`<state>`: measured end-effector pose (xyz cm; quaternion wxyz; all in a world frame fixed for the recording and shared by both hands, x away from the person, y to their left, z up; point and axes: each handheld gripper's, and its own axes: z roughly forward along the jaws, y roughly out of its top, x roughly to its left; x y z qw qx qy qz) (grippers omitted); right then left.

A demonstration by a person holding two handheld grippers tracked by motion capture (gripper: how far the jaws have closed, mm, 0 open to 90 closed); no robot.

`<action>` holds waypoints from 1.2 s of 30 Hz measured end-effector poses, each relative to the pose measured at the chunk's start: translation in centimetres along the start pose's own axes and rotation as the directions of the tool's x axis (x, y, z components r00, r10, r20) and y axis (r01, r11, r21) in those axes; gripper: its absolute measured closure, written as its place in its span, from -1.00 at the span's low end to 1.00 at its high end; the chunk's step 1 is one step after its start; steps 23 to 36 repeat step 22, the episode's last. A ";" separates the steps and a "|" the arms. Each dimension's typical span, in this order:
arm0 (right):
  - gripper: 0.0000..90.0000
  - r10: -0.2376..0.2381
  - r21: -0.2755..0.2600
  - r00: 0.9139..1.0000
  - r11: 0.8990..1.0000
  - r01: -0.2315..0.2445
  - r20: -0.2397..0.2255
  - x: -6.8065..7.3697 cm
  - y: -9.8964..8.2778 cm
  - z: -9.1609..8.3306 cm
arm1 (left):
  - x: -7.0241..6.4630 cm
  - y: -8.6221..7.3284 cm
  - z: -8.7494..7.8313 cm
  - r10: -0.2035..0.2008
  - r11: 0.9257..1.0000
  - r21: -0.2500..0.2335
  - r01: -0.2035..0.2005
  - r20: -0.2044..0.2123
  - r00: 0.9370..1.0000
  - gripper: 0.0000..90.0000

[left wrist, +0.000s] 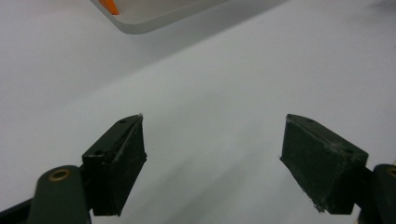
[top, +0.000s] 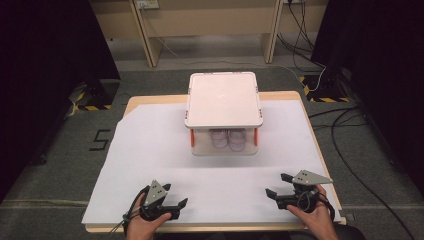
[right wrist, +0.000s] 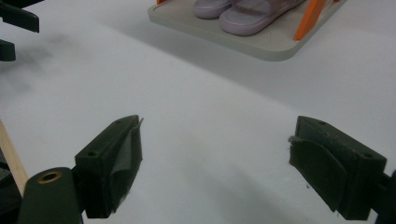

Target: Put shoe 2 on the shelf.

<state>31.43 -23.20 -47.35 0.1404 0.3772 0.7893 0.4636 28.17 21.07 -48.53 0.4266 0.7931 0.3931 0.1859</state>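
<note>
A clear plastic box [top: 224, 142] with a white lid [top: 223, 99] and orange latches [top: 191, 136] stands at the middle back of the white-covered table [top: 150, 150]. Inside it lies a pair of lilac sandals [top: 229, 139], which the right gripper view shows as sandals [right wrist: 247, 16] beside an orange latch [right wrist: 310, 14]. My left gripper [top: 176, 194] rests near the front left edge, jaws wide apart and empty [left wrist: 212, 140]. At the front right, my right gripper [top: 276, 184] is also open with nothing between its fingers [right wrist: 215, 144]. A corner of the box [left wrist: 140, 21] appears far ahead of the left gripper.
The white sheet stretches bare between both grippers and the box. Black cables [top: 350, 150] run over the grey floor at the right. Dark curtains [top: 45, 60] flank both sides, and wooden furniture legs [top: 150, 40] stand behind the table. The wooden table edge [top: 320, 150] shows at the right.
</note>
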 end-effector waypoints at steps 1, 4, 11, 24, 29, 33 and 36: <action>-0.62 0.000 0.000 1.000 1.000 0.000 0.000 0.0 0.0 0.0 | 0.0 0.0 0.0 0.000 1.000 0.000 0.000 0.000 1.000 -0.53; -0.62 -0.005 0.005 1.000 1.000 0.005 -0.003 0.1 0.0 0.2 | 0.0 0.0 0.1 0.003 1.000 0.000 -0.003 0.004 1.000 -0.53; -0.62 -0.015 0.020 1.000 1.000 0.015 -0.001 0.2 -0.1 0.3 | 0.0 0.0 0.1 0.000 1.000 -0.001 0.000 0.004 1.000 -0.53; -0.62 -0.025 0.032 1.000 0.999 0.025 -0.001 0.3 -0.2 0.5 | 0.0 0.0 0.1 0.001 1.000 0.000 -0.001 0.004 1.000 -0.53; -0.62 -0.025 0.032 1.000 0.999 0.025 -0.001 0.3 -0.2 0.5 | 0.0 0.0 0.1 0.001 1.000 0.000 -0.001 0.004 1.000 -0.53; -0.62 -0.025 0.032 1.000 0.999 0.025 -0.001 0.3 -0.2 0.5 | 0.0 0.0 0.1 0.001 1.000 0.000 -0.001 0.004 1.000 -0.53; -0.62 -0.025 0.032 1.000 0.999 0.025 -0.001 0.3 -0.2 0.5 | 0.0 0.0 0.1 0.001 1.000 0.000 -0.001 0.004 1.000 -0.53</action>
